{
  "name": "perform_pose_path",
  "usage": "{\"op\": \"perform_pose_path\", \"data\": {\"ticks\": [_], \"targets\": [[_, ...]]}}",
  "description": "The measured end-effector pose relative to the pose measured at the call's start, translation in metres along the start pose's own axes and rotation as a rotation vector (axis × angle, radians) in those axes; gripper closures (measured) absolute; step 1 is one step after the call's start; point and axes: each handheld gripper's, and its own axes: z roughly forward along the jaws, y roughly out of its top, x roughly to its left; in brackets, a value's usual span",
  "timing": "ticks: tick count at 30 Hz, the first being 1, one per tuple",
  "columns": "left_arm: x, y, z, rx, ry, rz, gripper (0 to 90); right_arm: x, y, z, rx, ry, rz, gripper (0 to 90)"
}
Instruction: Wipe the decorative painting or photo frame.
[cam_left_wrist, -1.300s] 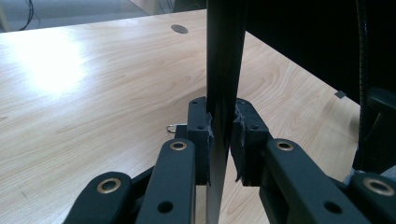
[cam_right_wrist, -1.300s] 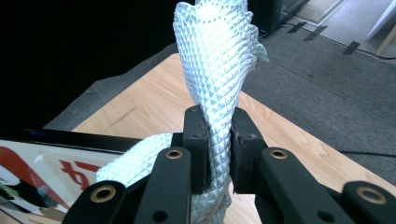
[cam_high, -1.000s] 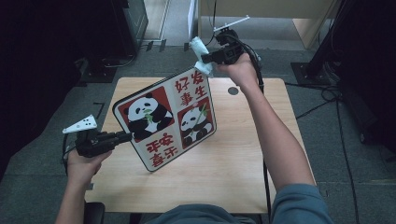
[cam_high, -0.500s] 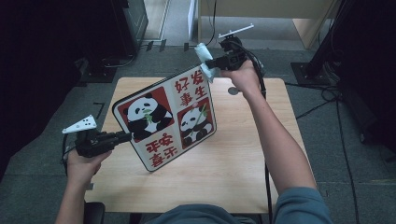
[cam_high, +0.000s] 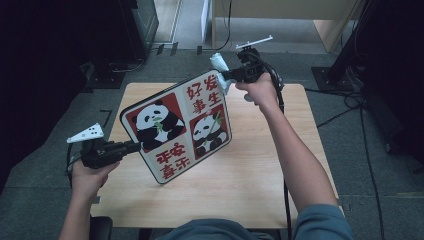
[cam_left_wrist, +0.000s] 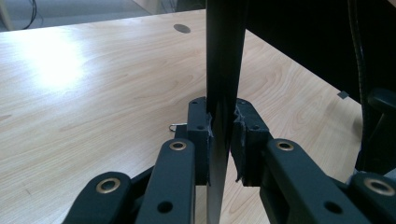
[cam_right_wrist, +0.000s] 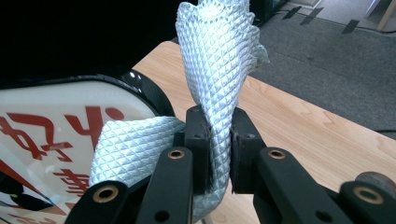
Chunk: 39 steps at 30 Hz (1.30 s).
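A flat board (cam_high: 177, 125) printed with two pandas and red characters is held tilted above the wooden table (cam_high: 260, 165). My left gripper (cam_high: 134, 146) is shut on its lower left edge; in the left gripper view the pads (cam_left_wrist: 203, 133) clamp the thin dark board edge (cam_left_wrist: 224, 60). My right gripper (cam_high: 226, 76) sits at the board's far top corner, shut on a pale blue quilted cloth (cam_high: 219, 65). In the right gripper view the cloth (cam_right_wrist: 215, 60) rises between the pads (cam_right_wrist: 198, 135) and a fold of it lies on the board's face (cam_right_wrist: 51, 121).
The table has a small round hole (cam_left_wrist: 181, 28) near its far edge. Grey carpet (cam_high: 380, 165) surrounds the table, with cables (cam_high: 345, 100) on the right and dark equipment (cam_high: 115, 30) at the back left. A light wooden cabinet (cam_high: 300, 20) stands beyond the table.
My right gripper with the cloth has come down a little onto the board's top corner. The left gripper and the board have stayed where they were.
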Motion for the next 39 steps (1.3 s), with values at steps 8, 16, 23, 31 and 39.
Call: {"op": "perform_pose_path", "data": {"ticks": [8, 16, 23, 31, 39], "targets": [[0.000, 0.000, 0.000, 0.000, -0.002, 0.000, 79.4, -0.003, -0.010, 0.003, 0.014, 0.005, 0.020, 81.0], [0.000, 0.000, 0.000, -0.001, -0.003, -0.001, 79.4, -0.009, -0.023, 0.007, -0.011, 0.031, 0.035, 81.0], [0.001, 0.000, 0.001, -0.006, -0.008, -0.002, 79.4, -0.012, -0.035, 0.010, -0.019, 0.036, 0.046, 81.1], [0.000, -0.001, 0.000, -0.004, -0.004, -0.002, 79.4, -0.015, -0.045, 0.013, -0.025, 0.042, 0.059, 81.0], [0.000, -0.001, 0.000, -0.003, -0.004, -0.001, 79.4, -0.017, -0.057, 0.016, -0.037, 0.039, 0.061, 81.0]]}}
